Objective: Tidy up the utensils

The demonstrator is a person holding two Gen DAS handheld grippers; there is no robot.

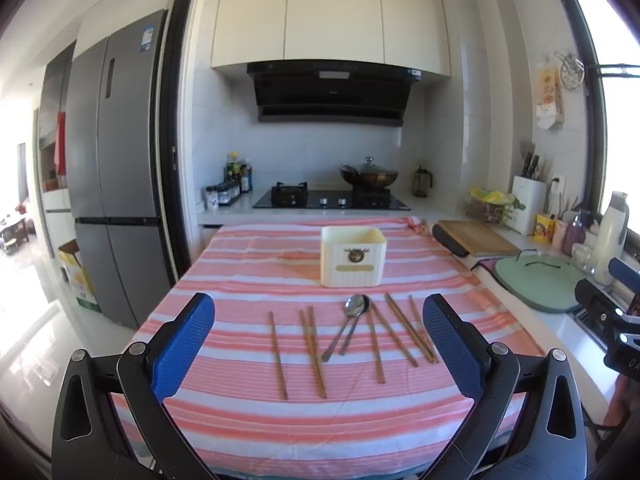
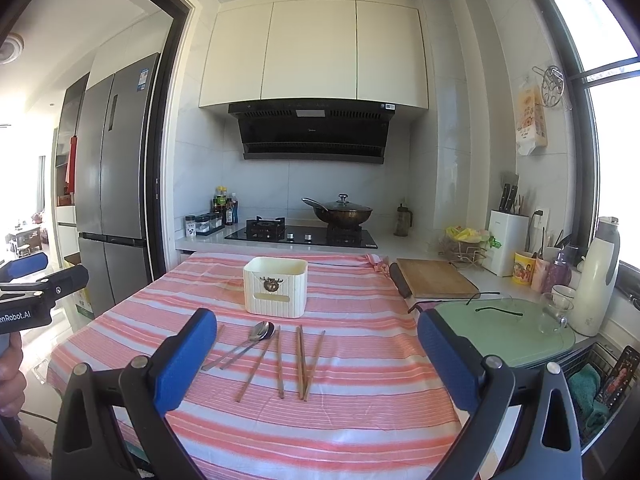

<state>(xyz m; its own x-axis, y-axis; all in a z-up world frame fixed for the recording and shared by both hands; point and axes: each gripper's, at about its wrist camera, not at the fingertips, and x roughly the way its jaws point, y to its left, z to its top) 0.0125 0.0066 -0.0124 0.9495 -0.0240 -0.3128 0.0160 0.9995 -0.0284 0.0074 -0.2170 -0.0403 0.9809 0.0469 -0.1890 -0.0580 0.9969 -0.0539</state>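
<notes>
While both tools hover short of the work, nothing has been taken up. The left gripper point(image 1: 320, 344) has its blue pads spread wide and empty; the right gripper point(image 2: 316, 360) is likewise spread and empty.

Location of items: chopsticks point(image 1: 316, 352) lie loose on the striped tablecloth point(image 1: 248, 420), straight ahead of the left gripper and between its fingers in view. Two metal spoons point(image 1: 354, 306) lie overlapped among them, bowls pointing away from the gripper. Beyond the spoons stands a cream utensil holder point(image 1: 353, 258), open at the top and seemingly empty.

Handling, as judged: the chopsticks look thin, stiff and light, and likely to roll or pivot if pinched off-centre; a hold near mid-length, across the stick, seems soundest. The spoons appear smooth and slippery; the narrow handle offers a better purchase than the bowl. Lying flat on soft cloth, all pieces may be awkward to get under, and the cloth may bunch.

Differences between views: the left wrist view shows the far-left single chopstick point(image 1: 278, 356) and the full spread of sticks. In the right wrist view the left finger hides that side, but the view shows the other gripper at its left edge and a wooden cutting board point(image 2: 434, 278) more plainly.
</notes>
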